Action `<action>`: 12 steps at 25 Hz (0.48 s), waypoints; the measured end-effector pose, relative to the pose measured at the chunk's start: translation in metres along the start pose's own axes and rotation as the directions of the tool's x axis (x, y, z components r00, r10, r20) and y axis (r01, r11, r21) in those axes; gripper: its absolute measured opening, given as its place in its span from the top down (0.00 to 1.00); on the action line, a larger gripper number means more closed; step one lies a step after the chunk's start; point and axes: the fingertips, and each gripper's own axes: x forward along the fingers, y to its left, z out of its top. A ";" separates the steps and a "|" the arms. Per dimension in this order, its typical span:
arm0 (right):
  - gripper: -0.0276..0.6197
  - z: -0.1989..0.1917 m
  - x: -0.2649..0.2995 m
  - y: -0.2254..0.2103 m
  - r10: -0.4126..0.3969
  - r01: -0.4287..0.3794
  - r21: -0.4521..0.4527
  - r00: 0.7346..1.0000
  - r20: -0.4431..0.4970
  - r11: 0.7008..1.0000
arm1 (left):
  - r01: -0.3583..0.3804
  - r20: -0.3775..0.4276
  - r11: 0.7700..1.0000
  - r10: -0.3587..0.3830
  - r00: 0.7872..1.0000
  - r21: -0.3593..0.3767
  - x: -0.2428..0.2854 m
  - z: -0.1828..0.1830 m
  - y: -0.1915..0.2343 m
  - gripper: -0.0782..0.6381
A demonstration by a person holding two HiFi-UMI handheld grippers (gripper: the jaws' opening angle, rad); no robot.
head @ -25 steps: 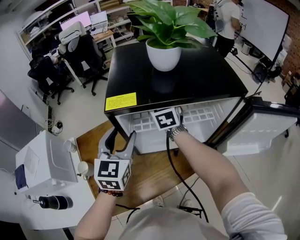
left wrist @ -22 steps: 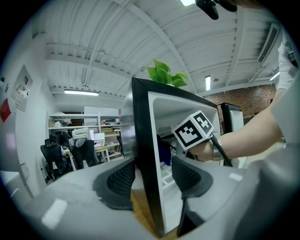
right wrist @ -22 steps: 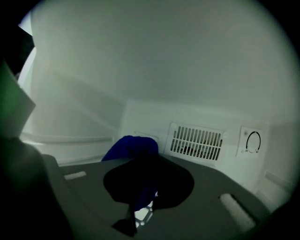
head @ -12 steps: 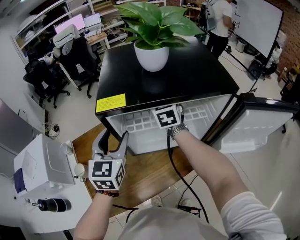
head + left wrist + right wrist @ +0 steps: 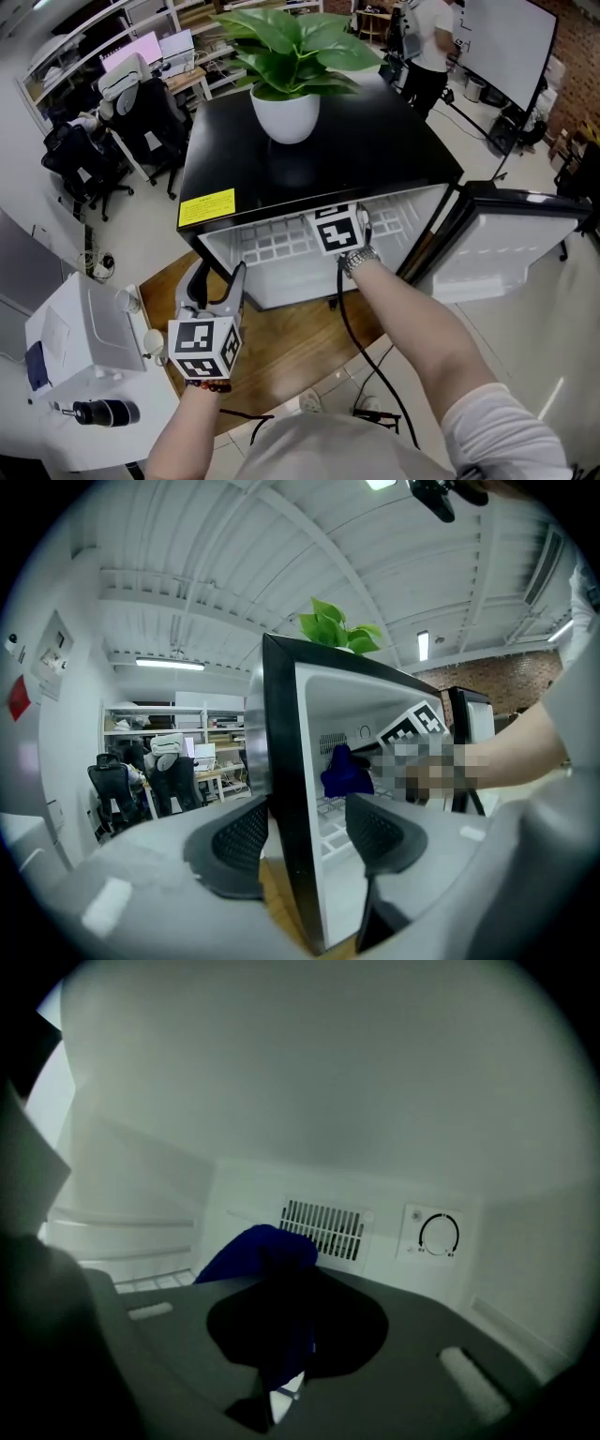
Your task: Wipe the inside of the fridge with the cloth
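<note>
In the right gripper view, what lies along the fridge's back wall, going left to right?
blue cloth → vent grille → temperature dial

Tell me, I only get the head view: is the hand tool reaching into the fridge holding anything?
Observer: Yes. The right gripper is shut on a blue cloth, seen in its own view.
Operator: What's behind it in there?
Observer: A slotted vent and a round dial, side by side.
Operator: And the other tool?
Observer: The left gripper has jaws that have just been opening. They stand apart with the fridge's black front edge between them, pads apparently off it.
</note>
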 end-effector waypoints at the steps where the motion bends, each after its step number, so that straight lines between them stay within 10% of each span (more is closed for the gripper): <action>1: 0.91 -0.001 -0.001 -0.003 -0.006 0.006 0.000 1.000 -0.002 1.000 | -0.002 -0.001 1.000 0.002 1.000 0.000 0.000 0.000 0.000 0.53; 12: 0.91 -0.014 -0.015 -0.044 -0.078 0.078 0.014 0.996 -0.031 0.997 | -0.020 -0.010 1.000 0.020 1.000 -0.008 0.000 0.000 0.000 0.52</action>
